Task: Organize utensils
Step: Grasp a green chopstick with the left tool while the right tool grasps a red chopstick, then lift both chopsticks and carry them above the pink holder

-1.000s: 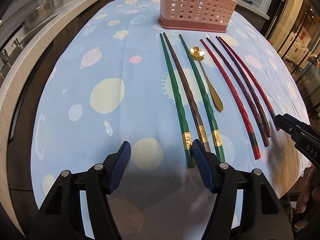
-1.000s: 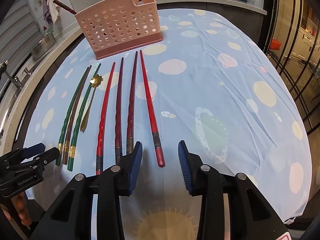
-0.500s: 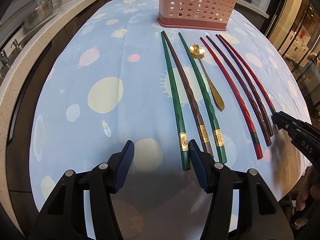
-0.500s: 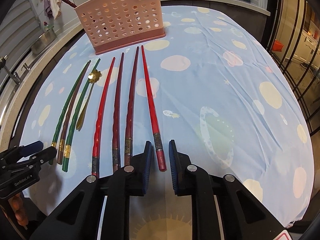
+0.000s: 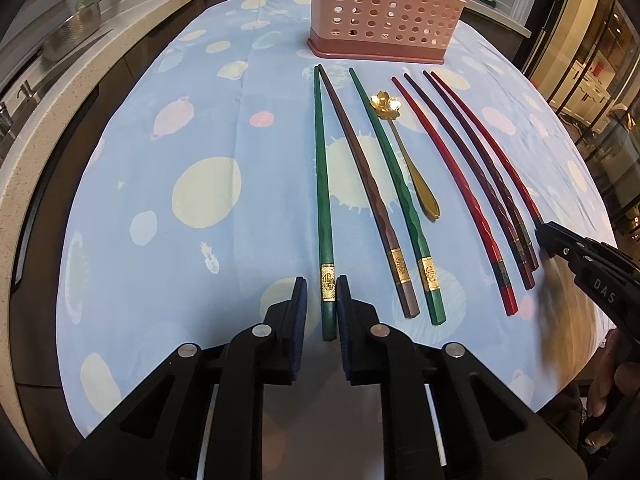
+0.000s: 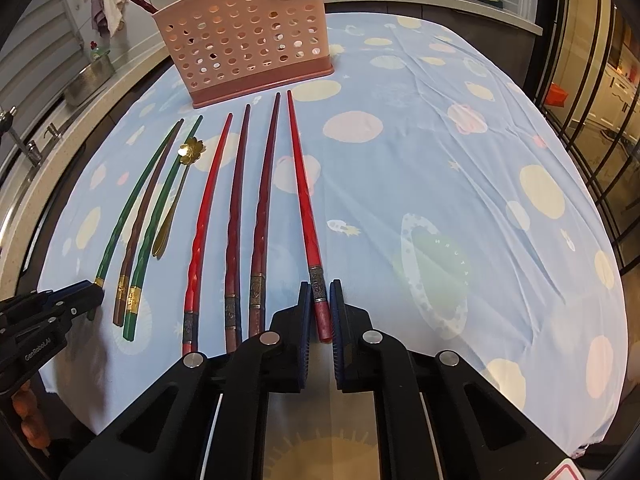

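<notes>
Several chopsticks and a gold flower-headed spoon [image 5: 404, 152] lie in a row on the blue spotted tablecloth before a pink perforated utensil holder [image 5: 384, 8]. My left gripper [image 5: 321, 292] is shut on the thick end of the leftmost green chopstick [image 5: 322, 184], which lies on the cloth. My right gripper [image 6: 320, 296] is shut on the thick end of the rightmost red chopstick [image 6: 304, 184], also lying on the cloth. The holder also shows in the right wrist view [image 6: 244, 36].
A brown chopstick [image 5: 360, 160] and a second green one [image 5: 396, 184] lie beside the held green one. Red and dark red chopsticks [image 6: 236, 208] lie left of the held red one. A counter with a metal pot [image 5: 72, 36] runs along the left. The table edge is near.
Both grippers have moved forward and closed: the left around the leftmost green chopstick's end, the right around the rightmost red chopstick's end. The utensils have not moved.
</notes>
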### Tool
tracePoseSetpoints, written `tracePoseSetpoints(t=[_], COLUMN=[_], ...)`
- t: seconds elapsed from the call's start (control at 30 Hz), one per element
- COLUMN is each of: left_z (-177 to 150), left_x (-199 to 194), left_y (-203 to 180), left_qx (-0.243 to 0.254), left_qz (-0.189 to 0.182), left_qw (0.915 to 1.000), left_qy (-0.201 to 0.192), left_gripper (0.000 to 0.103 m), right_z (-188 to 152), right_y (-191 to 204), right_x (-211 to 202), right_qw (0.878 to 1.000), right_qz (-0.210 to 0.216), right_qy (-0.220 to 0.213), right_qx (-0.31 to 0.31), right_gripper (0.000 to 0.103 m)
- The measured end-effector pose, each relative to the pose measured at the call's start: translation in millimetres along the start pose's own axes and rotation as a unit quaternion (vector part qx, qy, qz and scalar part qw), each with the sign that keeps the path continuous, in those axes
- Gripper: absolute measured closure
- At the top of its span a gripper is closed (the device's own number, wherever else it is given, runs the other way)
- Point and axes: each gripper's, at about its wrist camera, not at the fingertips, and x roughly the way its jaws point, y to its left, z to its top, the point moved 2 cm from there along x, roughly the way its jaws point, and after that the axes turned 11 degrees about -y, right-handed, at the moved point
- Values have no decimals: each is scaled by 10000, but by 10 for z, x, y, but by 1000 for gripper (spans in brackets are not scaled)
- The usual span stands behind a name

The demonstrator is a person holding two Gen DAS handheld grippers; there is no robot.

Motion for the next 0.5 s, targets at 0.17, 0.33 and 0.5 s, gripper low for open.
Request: tracePoseSetpoints(t=[0.17, 0.33, 0.5], left_z=[6, 38, 125], left_x=[-16, -127, -305], left_y=[17, 49, 77], left_qx=[-67, -136, -194], left_qz=[-75, -99, -125], left_qw=[9999, 9998, 9992], left_qy=[-7, -114, -327], left_gripper=[96, 96, 96], right_z=[-3, 28, 104], right_y=[1, 5, 26], right_x=[-29, -134, -288], right_qw=[10000, 9999, 9993], right_qz=[43, 92, 169], right_qy=[-20, -122, -305], right_qx=[41, 76, 111], right_gripper=[95, 96, 96])
